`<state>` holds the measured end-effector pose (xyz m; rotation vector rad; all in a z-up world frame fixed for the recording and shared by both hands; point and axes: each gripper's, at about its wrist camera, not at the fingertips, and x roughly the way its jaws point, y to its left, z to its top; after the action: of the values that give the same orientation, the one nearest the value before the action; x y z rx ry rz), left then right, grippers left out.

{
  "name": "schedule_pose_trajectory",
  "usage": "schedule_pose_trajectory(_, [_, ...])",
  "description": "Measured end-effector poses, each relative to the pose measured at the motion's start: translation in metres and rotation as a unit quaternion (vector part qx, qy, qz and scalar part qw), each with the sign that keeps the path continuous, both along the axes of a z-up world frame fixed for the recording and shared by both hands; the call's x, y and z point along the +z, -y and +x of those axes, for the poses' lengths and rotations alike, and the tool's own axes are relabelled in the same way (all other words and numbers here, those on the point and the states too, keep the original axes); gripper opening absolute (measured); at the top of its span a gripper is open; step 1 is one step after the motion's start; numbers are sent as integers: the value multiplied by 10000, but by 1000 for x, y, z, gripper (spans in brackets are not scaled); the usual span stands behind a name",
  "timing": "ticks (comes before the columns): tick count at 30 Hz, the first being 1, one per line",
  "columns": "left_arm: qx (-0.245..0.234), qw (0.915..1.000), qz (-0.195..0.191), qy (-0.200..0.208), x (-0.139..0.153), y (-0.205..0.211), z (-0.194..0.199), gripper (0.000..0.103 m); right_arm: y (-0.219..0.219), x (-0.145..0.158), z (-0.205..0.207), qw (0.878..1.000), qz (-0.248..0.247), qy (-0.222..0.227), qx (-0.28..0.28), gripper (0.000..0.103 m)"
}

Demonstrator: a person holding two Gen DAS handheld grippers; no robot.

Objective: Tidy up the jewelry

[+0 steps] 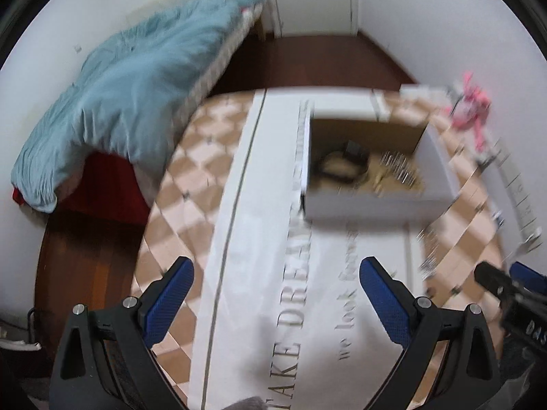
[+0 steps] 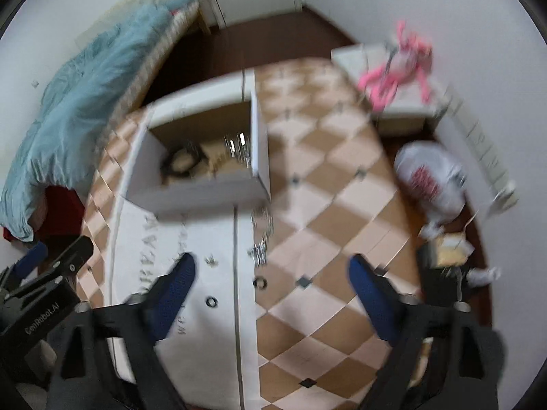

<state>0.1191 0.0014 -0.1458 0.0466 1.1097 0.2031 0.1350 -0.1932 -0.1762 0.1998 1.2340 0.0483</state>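
An open white cardboard box [image 1: 376, 201] [image 2: 198, 194] stands on a checkered table with a white printed cloth [image 1: 273, 307]. Inside lie a dark bracelet [image 1: 338, 167] [image 2: 181, 162] and silvery jewelry [image 1: 396, 167] [image 2: 239, 152]. A silver chain [image 2: 261, 242] [image 1: 434, 249] and two small rings [image 2: 212, 301] lie on the table in front of the box. My left gripper [image 1: 275, 287] is open and empty above the cloth. My right gripper [image 2: 271, 280] is open and empty above the rings. Both views are motion-blurred.
A bed with a blue blanket [image 1: 130, 95] is on the left. A pink toy [image 2: 396, 65] lies on a white box at the far right. A white plastic bag [image 2: 430, 177] and a small carton [image 2: 448, 253] sit on the floor right of the table.
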Motion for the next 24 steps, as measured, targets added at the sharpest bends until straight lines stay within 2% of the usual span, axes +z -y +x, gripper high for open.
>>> schedule_pose_trajectory(2, [48, 9998, 42, -206, -22, -1, 0, 99, 0, -25, 4, 9997, 163, -189, -1, 63])
schedule_pose_trajectory(4, [84, 9993, 145, -337, -36, -1, 0, 99, -1, -45, 8, 9993, 276, -253, -34, 62])
schedule_pose_trajectory(10, [162, 9972, 303, -657, -66, -4, 4, 99, -12, -67, 27, 9998, 142, -135, 7, 59])
schedule_pose_trajectory(13, [151, 9969, 332, -691, -68, -2, 7, 99, -26, -71, 33, 9994, -240, -90, 219, 48])
schedule_pose_trajectory(15, [116, 9969, 338, -694, -69, -1, 8, 99, -35, -71, 33, 9974, -644, -11, 337, 27])
schedule_pose_trajectory(16, [89, 9969, 335, -700, -69, 1, 9, 99, -37, -71, 33, 9969, -653, 17, 430, 14])
schedule_pose_trajectory(17, [69, 9970, 320, -707, -69, 3, 10, 99, -38, -71, 32, 9971, -597, 8, 468, 8])
schedule_pose_trajectory(20, [-13, 9972, 243, -711, -68, 11, 12, 99, -33, -67, 27, 9966, -668, 33, 483, 5])
schedule_pose_trajectory(24, [-158, 9977, 47, -659, -65, 25, 15, 99, 1, -57, 14, 9992, -383, 53, 93, 5])
